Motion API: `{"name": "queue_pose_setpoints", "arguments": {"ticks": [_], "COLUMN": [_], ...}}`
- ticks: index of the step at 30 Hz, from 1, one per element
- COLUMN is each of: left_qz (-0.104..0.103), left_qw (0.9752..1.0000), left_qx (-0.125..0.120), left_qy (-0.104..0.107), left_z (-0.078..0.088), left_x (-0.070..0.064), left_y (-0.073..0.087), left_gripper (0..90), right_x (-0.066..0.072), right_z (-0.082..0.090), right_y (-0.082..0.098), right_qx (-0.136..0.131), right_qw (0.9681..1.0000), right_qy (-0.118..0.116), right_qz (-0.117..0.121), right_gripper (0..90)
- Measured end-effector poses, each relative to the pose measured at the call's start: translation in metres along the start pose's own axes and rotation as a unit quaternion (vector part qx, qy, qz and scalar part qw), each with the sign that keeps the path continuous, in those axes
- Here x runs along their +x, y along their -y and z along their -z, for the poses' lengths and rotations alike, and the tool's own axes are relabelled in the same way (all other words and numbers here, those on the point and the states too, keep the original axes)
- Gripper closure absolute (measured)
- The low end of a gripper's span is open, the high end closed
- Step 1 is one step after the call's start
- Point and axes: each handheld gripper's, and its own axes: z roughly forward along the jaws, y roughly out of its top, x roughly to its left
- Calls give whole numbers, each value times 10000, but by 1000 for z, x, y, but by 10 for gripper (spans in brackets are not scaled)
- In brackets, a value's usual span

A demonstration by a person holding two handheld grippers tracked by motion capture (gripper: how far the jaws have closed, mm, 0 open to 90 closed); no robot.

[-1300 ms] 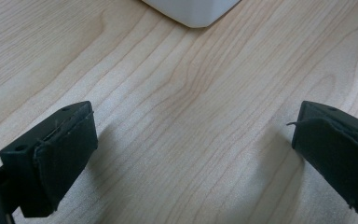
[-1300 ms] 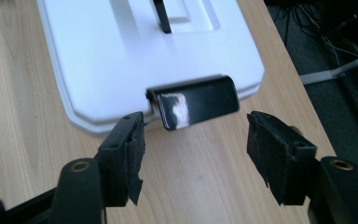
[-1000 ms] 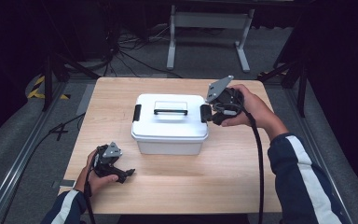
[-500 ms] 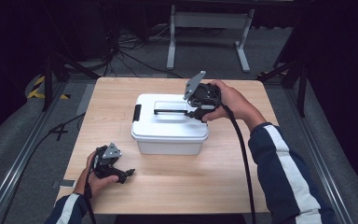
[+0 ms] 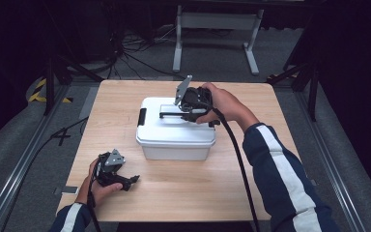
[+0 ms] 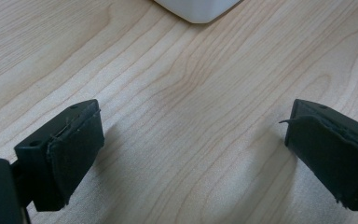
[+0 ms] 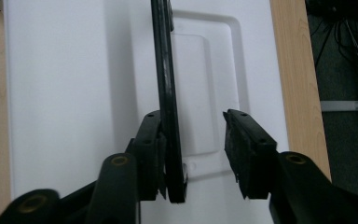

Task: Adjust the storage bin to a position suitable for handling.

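Right forearm, in a dark blue sleeve (image 5: pixel 280 179) with white stripes, extends from the lower right across the table to the box lid. The right hand (image 5: pixel 224 104) holds the right gripper (image 7: pixel 193 149) over the white plastic box (image 5: pixel 174 140). Its jaws straddle the black handle (image 7: pixel 165 70): one pad lies against the handle's side, the other stands apart with a visible gap. The jaws have just been closing, with the handle between them; they are not yet clamped on it.

The left hand (image 5: pixel 99 186) rests near the table's front left corner, holding the left gripper (image 6: pixel 191 154) low over the wood. Its jaws stand wide apart with nothing between them.

Surface: a rectangular table (image 5: pixel 125 101) of light wood with clear grain. The box sits near its middle, well apart from the left gripper. Around the table: grey floor, dark surroundings, a white metal stand (image 5: pixel 217 21) behind, loose cables.

Box: rounded corners, smooth matt lid with a moulded rectangular recess under the thin, flat handle, and a black latch (image 5: pixel 142 116) at the end. Jaw pads are black and soft, with frayed edges.
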Motion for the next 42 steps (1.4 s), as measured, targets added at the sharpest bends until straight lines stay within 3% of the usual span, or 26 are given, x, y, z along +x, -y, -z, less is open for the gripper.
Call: {"name": "queue_pose_setpoints", "arguments": {"ticks": [5,11,24,39,42], "left_qz": [-8,-8,-14,-1,-4], "left_qw": [10000,10000,10000,10000,10000], "left_qx": [-1,-1,4,1,1], "left_qy": [1,0,-1,-5,-6], "left_z": [0,0,0,0,0], "left_x": [0,0,0,0,0], "left_y": [0,0,0,0,0], "left_gripper": [46,46,47,46,46], "right_x": [1,6,8,4,2], "right_z": [-8,-2,5,23,26], "right_y": [-7,-13,-14,-11,-10], "right_qx": [11,-149,-145,-349,-502], "right_qw": [9999,9994,9993,9986,9978], "right_qy": [-93,-76,-30,44,82], "right_qz": [103,288,356,386,418], "right_gripper": [721,830,840,839,839]}}
